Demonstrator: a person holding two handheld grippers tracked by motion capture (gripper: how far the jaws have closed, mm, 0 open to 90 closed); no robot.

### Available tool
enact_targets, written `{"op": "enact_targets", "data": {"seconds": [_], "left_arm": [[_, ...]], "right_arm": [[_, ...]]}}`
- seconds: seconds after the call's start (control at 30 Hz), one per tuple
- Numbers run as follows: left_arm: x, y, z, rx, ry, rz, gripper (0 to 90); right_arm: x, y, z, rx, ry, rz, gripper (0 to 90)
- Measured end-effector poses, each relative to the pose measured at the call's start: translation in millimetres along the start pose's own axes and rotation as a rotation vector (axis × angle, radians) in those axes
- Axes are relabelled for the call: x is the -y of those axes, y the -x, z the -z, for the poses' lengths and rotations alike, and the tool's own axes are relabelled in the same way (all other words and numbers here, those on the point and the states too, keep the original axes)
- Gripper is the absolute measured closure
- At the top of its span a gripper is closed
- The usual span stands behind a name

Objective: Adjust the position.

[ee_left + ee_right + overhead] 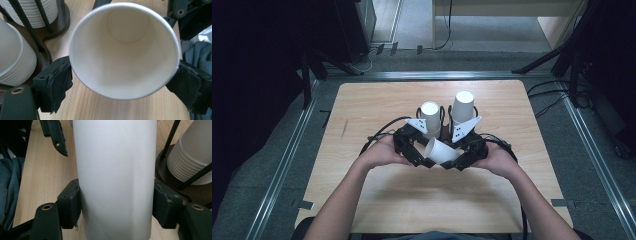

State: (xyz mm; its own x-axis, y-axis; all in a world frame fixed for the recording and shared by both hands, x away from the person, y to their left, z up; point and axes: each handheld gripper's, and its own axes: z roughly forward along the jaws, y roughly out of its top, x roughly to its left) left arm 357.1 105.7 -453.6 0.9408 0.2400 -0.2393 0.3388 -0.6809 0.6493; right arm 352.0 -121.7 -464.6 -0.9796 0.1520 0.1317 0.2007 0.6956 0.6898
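1. Wooden table (377, 105) carried two stacks of paper cups (430, 117) on a wire rack, near centre.
2. Single paper cup (439, 151) lay sideways above the near table, spanning both tools.
3. Left gripper (123, 75) clamped its rim; right gripper (116, 205) clamped its body, probably for transfer.

left tongs (421, 159): jaws clamped, angled inward
right tongs (456, 161): jaws clamped, angled inward
forearms: converging from the bottom edge

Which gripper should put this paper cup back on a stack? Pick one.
Probably right. The right gripper clamps the paper cup's side wall; the left gripper pinches its rim, facing the open mouth. The cup stacks stand just beyond.
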Motion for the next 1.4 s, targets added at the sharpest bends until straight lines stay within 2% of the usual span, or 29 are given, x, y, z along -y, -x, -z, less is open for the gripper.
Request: {"op": "enact_targets", "data": {"seconds": [0.1,0.17,0.23,0.3,0.5,0.6,0.77,0.83,0.9,0.97,1.03,1.23,1.4], "left_arm": [[0.4,-0.4,1.3,-0.010,0.026,0.007,10.1],[1.3,-1.3,3.7,-0.011,0.064,0.025,10.1],[1.4,-1.4,4.3,-0.016,0.070,0.028,10.1],[3.2,-2.0,5.1,-0.011,0.105,0.041,10.1],[4.6,-1.9,4.3,-0.019,0.130,0.060,10.2],[4.1,-1.1,3.2,-0.018,0.165,0.075,10.3],[3.2,0.5,3.0,-0.019,0.192,0.071,13.2],[2.7,-0.3,2.2,0.003,0.206,0.090,13.2],[2.7,0.0,1.6,0.002,0.215,0.096,13.2],[3.4,-1.1,0.2,0.015,0.236,0.112,13.2],[3.5,-1.5,-0.4,0.024,0.237,0.120,13.4],[4.3,-0.7,-1.7,0.037,0.249,0.124,17.2],[4.7,-3.1,-0.4,0.054,0.265,0.142,21.0]], "right_arm": [[0.3,0.7,2.0,0.004,0.011,-0.006,32.5],[0.5,0.8,3.1,0.007,0.018,-0.009,32.5],[0.5,1.3,4.4,0.010,0.025,-0.010,32.5],[0.6,1.7,5.4,0.007,0.030,-0.015,32.4],[0.2,2.8,9.9,0.010,0.063,-0.026,32.4],[0.0,3.0,11.1,0.009,0.074,-0.029,32.4],[-0.6,2.8,11.5,0.007,0.084,-0.031,32.4],[-0.3,3.0,10.9,0.004,0.086,-0.031,32.4],[-0.3,2.9,10.4,0.000,0.090,-0.030,32.4],[-0.9,2.0,8.4,-0.001,0.096,-0.023,32.3],[-1.3,1.8,8.1,-0.001,0.097,-0.024,32.3],[-1.7,0.6,5.7,-0.013,0.098,-0.030,32.4],[-1.0,1.9,5.4,-0.011,0.100,-0.028,32.5]]}}
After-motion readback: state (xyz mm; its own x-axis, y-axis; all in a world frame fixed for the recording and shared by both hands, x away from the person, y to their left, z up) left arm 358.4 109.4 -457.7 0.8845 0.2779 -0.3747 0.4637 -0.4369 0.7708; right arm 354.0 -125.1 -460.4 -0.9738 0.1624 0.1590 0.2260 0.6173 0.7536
